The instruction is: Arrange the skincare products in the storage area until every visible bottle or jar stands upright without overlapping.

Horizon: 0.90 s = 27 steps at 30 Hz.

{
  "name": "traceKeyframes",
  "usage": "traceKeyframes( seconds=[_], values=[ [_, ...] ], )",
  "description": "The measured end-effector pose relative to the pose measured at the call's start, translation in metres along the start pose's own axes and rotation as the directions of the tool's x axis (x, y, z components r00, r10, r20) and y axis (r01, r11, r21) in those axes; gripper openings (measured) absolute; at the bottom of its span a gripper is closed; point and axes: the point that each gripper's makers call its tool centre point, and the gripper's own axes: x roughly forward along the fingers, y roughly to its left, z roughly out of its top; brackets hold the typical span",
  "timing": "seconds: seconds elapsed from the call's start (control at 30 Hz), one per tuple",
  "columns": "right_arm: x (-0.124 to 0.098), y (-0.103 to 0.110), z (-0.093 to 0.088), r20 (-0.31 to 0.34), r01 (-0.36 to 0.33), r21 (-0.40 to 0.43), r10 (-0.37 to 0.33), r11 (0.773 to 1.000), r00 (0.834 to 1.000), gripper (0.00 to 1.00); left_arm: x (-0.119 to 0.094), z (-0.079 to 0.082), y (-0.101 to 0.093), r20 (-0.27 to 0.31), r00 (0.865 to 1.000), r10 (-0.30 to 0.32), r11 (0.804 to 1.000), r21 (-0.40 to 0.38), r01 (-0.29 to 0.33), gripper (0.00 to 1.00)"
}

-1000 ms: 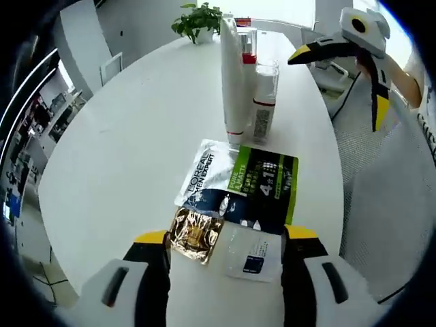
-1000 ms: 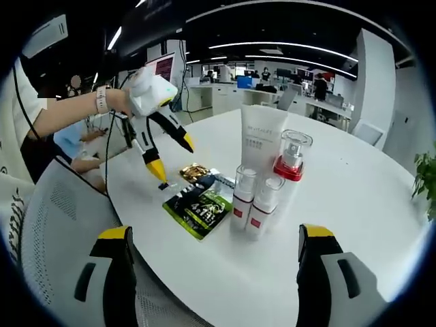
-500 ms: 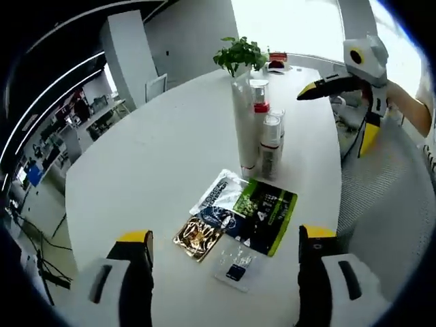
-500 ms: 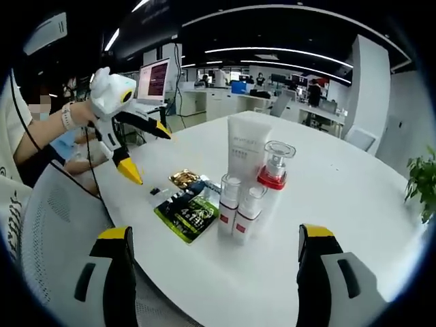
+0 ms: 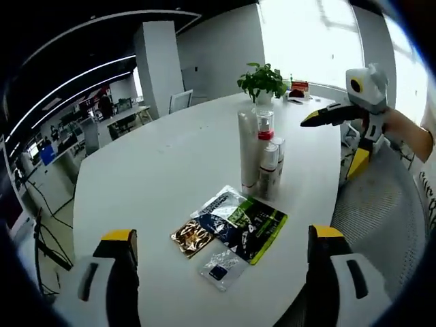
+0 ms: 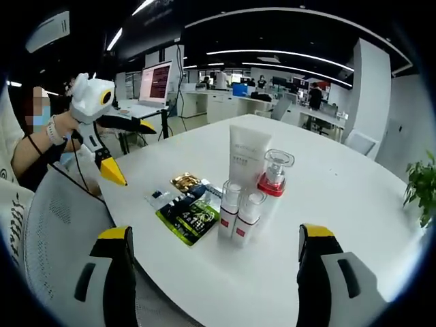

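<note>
green-and-black sachet (image 6: 193, 219) on the desk (image 6: 354, 204): large pale numerals, looks like "4 1", smaller lines too small to read. white tube (image 6: 246, 157): a few grey lines of print near its top, unreadable. dark sachet (image 5: 219, 214) beside the green one: white lettering, blurred. small bottles (image 6: 239, 216): red labels, text not legible

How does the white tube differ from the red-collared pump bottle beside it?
The white tube is opaque, flat-sided and the taller of the two; the red-collared pump bottle is shorter, with a clear cap over its pump and a red ring below it. The tube bears small print; no print can be made out on the bottle. Both stand upright, close together on the white table.
</note>
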Motion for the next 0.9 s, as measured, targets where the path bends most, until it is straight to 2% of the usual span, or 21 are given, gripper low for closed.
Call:
traceKeyframes(
  seconds=[0.1,0.23,0.5,0.63,0.9],
  values=[
    [-0.002,0.001,0.001,-0.003,-0.003,-0.009,0.003,1.000,1.000,1.00,-0.005,-0.006,-0.002,-0.022,0.999,0.029,1.000,-0.010,-0.029,0.99],
    [-0.002,0.001,0.002,-0.004,0.000,-0.017,0.000,1.000,1.000,1.00,-0.011,-0.009,-0.001,-0.004,0.998,0.061,0.997,-0.049,-0.061,0.99],
    [-0.006,0.006,0.004,0.000,-0.007,-0.026,0.007,1.000,1.000,1.00,-0.023,-0.013,-0.007,0.003,0.995,0.095,0.993,-0.076,-0.095,0.99],
    [-0.008,0.009,0.003,0.002,-0.011,-0.040,0.012,0.999,1.000,1.00,-0.025,-0.012,-0.010,0.028,0.995,0.097,0.992,-0.087,-0.094,0.99],
    [-0.013,0.009,0.000,-0.002,-0.011,-0.029,0.010,1.000,1.000,1.00,-0.026,-0.015,-0.010,0.025,0.994,0.107,0.991,-0.086,-0.104,0.99]
  ],
)
